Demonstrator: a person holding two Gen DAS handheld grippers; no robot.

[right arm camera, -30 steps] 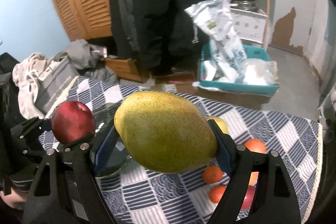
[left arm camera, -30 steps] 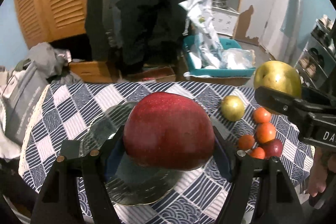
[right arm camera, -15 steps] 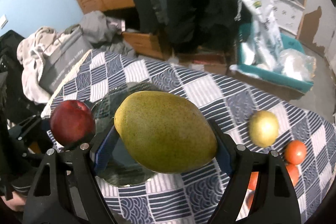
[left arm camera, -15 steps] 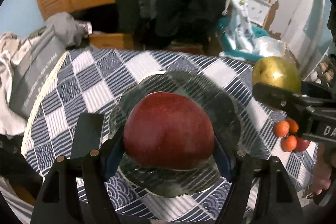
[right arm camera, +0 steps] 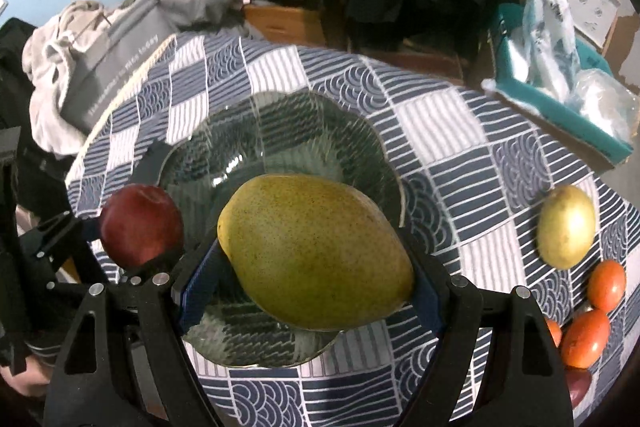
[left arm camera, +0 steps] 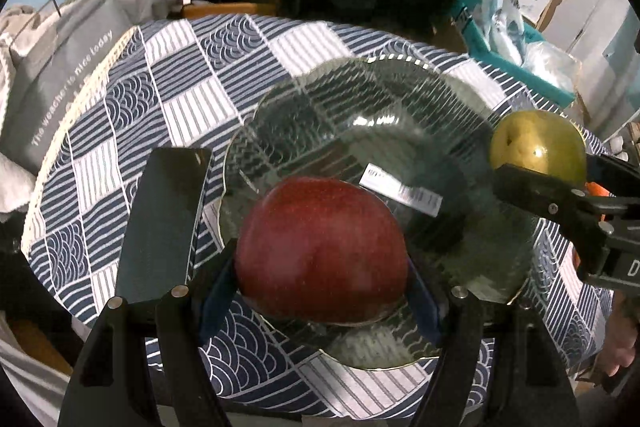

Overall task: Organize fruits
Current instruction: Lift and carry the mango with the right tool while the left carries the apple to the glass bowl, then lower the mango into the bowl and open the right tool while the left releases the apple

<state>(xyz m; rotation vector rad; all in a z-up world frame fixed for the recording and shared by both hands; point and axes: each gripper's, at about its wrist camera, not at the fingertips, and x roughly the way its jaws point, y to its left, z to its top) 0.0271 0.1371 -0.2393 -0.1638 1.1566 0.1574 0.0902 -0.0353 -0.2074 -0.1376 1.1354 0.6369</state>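
Observation:
My left gripper (left arm camera: 322,275) is shut on a red apple (left arm camera: 320,249) and holds it over the near side of a clear glass plate (left arm camera: 340,99). My right gripper (right arm camera: 316,279) is shut on a green-yellow mango (right arm camera: 312,251) and holds it over the same plate (right arm camera: 280,123). Each gripper shows in the other's view: the apple in the right wrist view (right arm camera: 140,227) at the left, the mango in the left wrist view (left arm camera: 538,143) at the right. A yellow round fruit (right arm camera: 566,225) and several small orange fruits (right arm camera: 586,331) lie on the cloth at the right.
The round table has a blue and white patterned cloth (right arm camera: 440,131). A grey bag (left arm camera: 56,67) and clothes lie beyond its left edge. A teal bin (right arm camera: 560,107) with plastic bags stands on the floor behind. A white label (left arm camera: 400,189) lies on the plate.
Both grippers have moved forward and tilted down over the glass plate, each still holding its fruit. The plate now fills the middle of both views.

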